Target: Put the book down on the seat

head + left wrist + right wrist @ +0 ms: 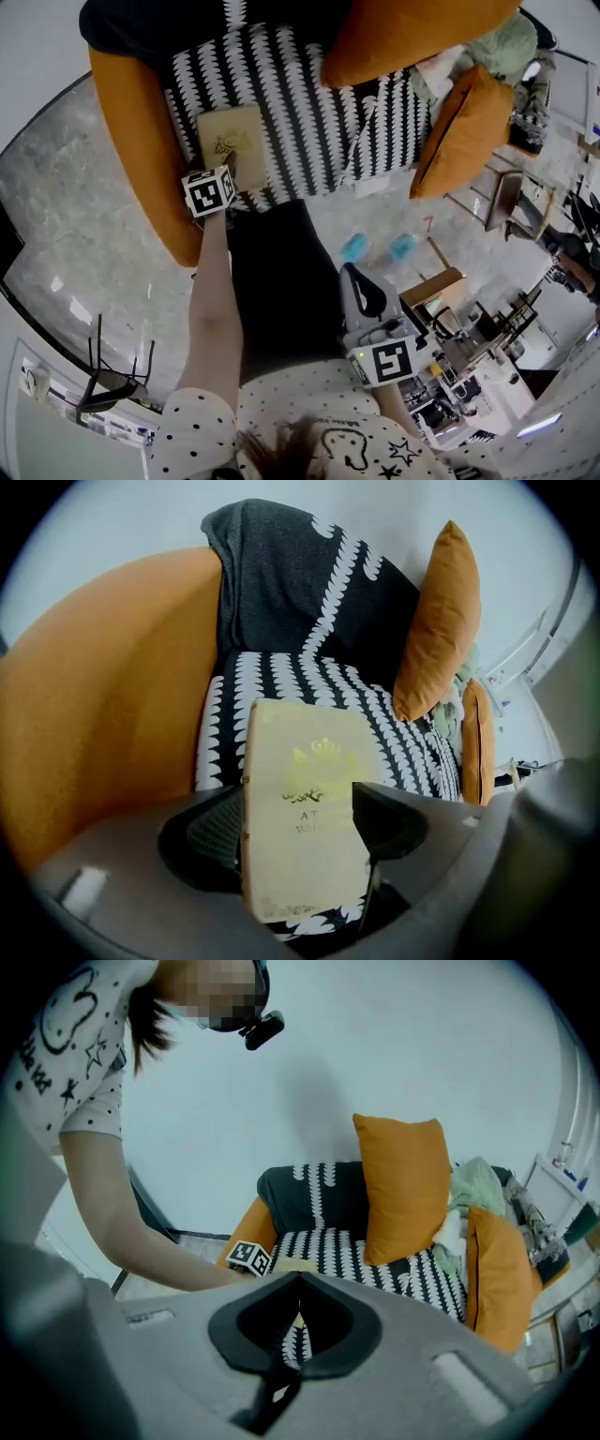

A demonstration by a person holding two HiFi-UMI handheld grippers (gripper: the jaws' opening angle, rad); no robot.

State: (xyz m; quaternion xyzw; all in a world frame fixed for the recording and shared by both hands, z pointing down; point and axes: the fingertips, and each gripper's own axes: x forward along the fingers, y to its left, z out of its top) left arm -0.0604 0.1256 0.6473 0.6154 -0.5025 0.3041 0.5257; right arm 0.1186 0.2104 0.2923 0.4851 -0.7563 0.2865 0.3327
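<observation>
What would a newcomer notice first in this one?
A cream book lies on the black-and-white patterned seat of an orange armchair, between the open left tongs. Two orange cushions crowd the seat at the head view's right. The right tongs hang shut near the person's body.

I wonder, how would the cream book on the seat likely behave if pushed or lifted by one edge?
The book looks stiff-covered and flat, so it should probably lift without flopping. Lying on the soft patterned throw, it would likely drag rather than slide freely.
</observation>
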